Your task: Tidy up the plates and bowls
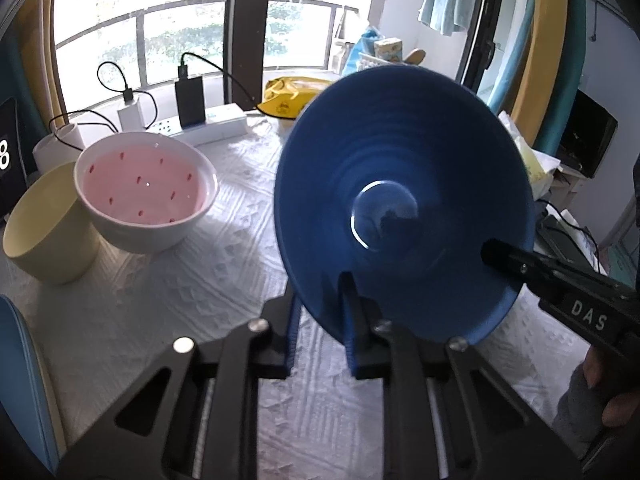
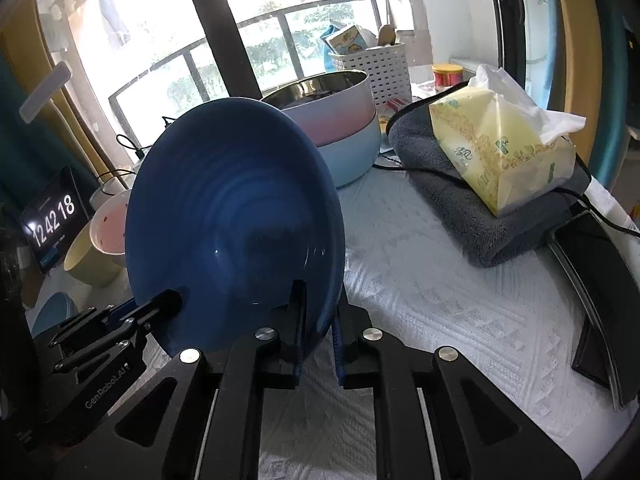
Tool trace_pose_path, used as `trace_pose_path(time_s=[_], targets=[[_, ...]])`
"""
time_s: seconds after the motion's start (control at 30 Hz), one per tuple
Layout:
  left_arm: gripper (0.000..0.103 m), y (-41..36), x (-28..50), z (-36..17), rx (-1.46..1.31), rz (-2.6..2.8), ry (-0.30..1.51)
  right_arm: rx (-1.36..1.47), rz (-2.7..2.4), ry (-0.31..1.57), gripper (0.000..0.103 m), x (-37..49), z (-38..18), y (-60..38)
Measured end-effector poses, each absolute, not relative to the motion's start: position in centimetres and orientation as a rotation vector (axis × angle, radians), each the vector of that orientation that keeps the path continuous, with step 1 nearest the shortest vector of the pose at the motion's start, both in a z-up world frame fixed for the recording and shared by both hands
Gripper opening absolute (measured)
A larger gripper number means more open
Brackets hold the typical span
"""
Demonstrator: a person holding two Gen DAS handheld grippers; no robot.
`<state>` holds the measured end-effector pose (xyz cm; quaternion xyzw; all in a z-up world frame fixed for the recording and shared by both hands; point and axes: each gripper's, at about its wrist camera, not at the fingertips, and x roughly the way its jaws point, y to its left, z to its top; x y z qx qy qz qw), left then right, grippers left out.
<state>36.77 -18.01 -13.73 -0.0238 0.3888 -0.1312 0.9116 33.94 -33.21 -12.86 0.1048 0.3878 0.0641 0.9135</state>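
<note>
Left wrist view: the left gripper (image 1: 320,320) angles down over a white textured tablecloth (image 1: 200,300), its two fingers clenched on the lower rim of a blue bowl (image 1: 404,200) that is tipped up on edge, hollow side toward the camera. From the right, the right gripper (image 1: 496,256) reaches in with its tip on the same rim; lettering on its body reads "DAS", and part of a hand (image 1: 604,392) shows beneath it. In the right wrist view the right gripper (image 2: 318,320) has one finger inside the blue bowl (image 2: 236,216) and one outside, grasping the rim, while the left gripper (image 2: 168,304), marked "GenRobot.AI", clamps the rim further left. The bowl is held between both tools above the cloth.

A clock display (image 2: 54,216) at the far left reads "12 42 18". Beyond the bowl to the left stand a white bowl with a pink, red-flecked inside (image 1: 146,184) and, touching it, a pale yellow cup (image 1: 46,228); behind them a power strip (image 1: 208,128) carries chargers. To the right are a stacked pink-and-blue pot (image 2: 344,128), a yellow tissue pack (image 2: 500,148) on a folded grey towel (image 2: 480,208), and a white perforated basket (image 2: 372,64).
</note>
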Motion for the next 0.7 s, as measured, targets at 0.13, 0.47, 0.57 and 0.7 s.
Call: trace_pose_path(time_s=[0.13, 0.47, 0.57, 0.7], targets=[[0.018, -17.6, 36.2, -13.1, -0.052, -0.277, 0.784, 0.211, 0.128, 0.795, 0.014, 33.6, -12.6, -33.0], [0.018, -16.0, 34.4, -12.0, -0.068, -0.28, 0.764, 0.217, 0.141, 0.793, 0.014, 32.2, -11.6, -31.8], [0.018, -15.3, 33.6, -11.6, -0.068, -0.282, 0.761, 0.22, 0.152, 0.802, 0.014, 31.7, -11.2, -31.3], [0.019, -14.5, 32.5, -11.2, -0.073, -0.277, 0.761, 0.224, 0.167, 0.813, 0.015, 31.0, -11.0, -30.6]])
